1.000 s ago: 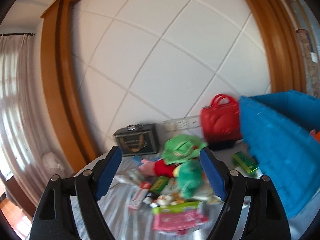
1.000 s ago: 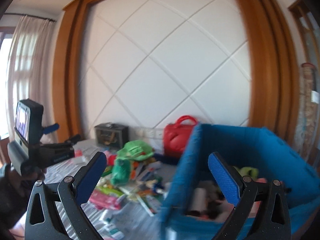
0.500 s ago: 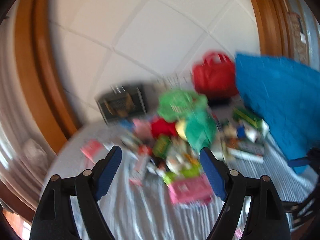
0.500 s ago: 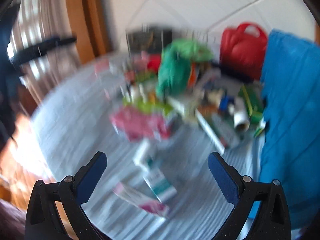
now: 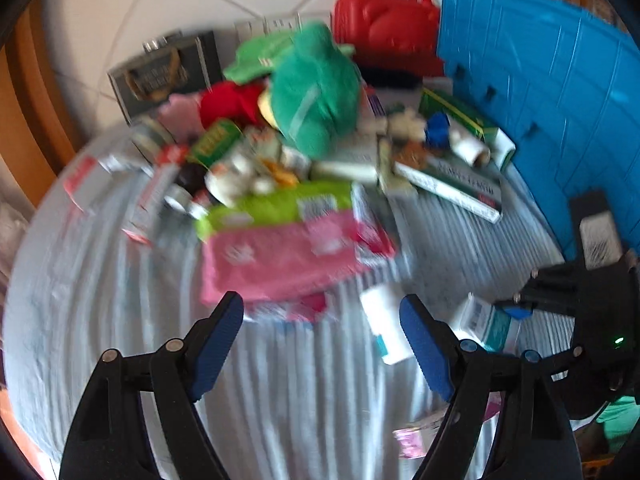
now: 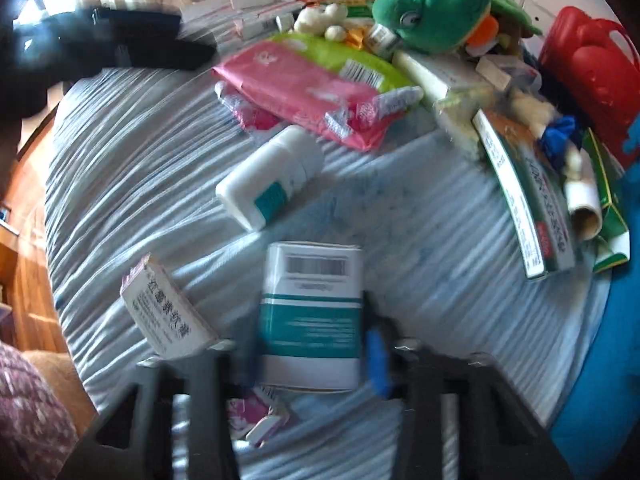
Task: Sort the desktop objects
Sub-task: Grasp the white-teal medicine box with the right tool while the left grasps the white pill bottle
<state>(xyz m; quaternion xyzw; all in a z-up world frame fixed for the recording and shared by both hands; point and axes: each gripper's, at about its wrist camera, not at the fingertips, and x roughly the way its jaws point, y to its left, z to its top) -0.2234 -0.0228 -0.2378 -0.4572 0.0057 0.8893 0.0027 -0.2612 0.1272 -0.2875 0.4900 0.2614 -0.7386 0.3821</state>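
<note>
My right hand-held gripper [image 6: 312, 360] has just been closing around the teal-and-white box [image 6: 310, 316], which lies flat on the tabletop [image 6: 420, 220] just in front of the white bottle [image 6: 272, 176]. The blurred pads look to touch its long sides. I would squeeze squarely and lift straight up, since a small white carton [image 6: 168, 312] leans close on the box's left. My left hand-held gripper [image 5: 322, 332] hangs open and empty. The blue bin [image 5: 552, 80] stands right of the box, with bare cloth between.

White-and-teal box [image 6: 311, 316] flat on striped cloth, white bottle [image 6: 272, 178] lying beyond
</note>
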